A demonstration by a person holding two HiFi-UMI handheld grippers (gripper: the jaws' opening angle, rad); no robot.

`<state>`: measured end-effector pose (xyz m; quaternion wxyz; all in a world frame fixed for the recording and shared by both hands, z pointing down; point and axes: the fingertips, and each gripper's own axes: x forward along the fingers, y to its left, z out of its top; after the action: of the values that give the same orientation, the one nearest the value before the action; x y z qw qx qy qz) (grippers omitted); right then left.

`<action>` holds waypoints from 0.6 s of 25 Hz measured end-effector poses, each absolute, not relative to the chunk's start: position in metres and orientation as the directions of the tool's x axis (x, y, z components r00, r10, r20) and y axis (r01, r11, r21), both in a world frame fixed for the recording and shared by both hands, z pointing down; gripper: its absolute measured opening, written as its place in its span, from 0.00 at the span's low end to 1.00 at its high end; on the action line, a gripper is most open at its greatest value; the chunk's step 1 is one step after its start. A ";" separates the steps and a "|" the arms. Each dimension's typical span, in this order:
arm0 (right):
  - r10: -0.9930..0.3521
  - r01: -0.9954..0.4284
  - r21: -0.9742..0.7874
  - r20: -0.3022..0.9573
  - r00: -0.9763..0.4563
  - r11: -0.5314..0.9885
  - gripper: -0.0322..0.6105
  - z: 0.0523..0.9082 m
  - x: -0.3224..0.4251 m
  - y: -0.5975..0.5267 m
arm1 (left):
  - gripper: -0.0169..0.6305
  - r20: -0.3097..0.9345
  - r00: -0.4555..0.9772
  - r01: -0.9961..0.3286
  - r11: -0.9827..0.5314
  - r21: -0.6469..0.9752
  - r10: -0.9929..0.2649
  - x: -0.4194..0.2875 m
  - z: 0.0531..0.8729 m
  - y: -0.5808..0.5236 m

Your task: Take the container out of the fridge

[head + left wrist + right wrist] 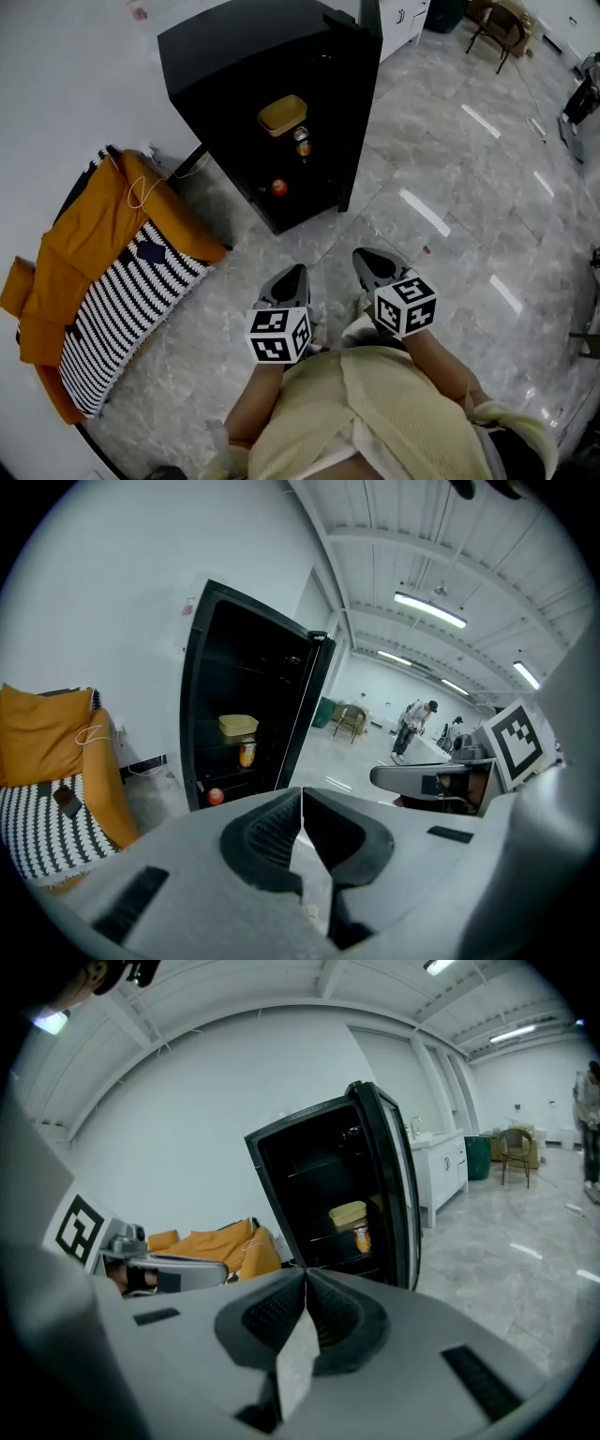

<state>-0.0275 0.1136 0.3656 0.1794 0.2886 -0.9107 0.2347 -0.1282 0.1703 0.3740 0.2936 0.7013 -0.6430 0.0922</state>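
Closest to the head camera is a person's pale yellow shirt, soft and crumpled. The left gripper and right gripper poke out past it over the floor, which is glossy grey marble-look tile with streaky light reflections. Both grippers are matte grey plastic with dark ribbed pads. On both, the jaws are pressed together with nothing in them, which is plain in each gripper view.

Ahead, well apart from either gripper, sits a boxy black mini fridge with its door swung open. The container, a squat rounded-rectangle tub in dull yellow with a lid, is on an upper shelf inside. Right under it is a small orange-labelled jar, and lower down there's a round red fruit.

Left of the fridge, orange fabric lies bunched beside a black-and-white striped cloth.

Only the head view shows the fridge's flat top. Only the left gripper view catches a person standing far off. The right gripper view doesn't show the fruit.
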 end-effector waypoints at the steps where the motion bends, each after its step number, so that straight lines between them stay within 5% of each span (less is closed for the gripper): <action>1: -0.430 -0.600 -0.323 0.463 -0.775 0.732 0.10 0.366 -0.028 0.108 | 0.07 0.507 0.150 -0.957 0.004 0.291 -0.849 -0.126 0.373 0.164; 15: -0.343 -0.520 -0.314 0.474 -0.811 0.794 0.10 0.365 -0.004 0.048 | 0.07 0.510 0.055 -0.953 0.108 0.284 -0.858 -0.098 0.372 0.115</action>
<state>-0.0039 0.0479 0.3648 0.2007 0.2333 -0.9256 0.2204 -0.0981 0.1146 0.3725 0.2964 0.6630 -0.6828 0.0797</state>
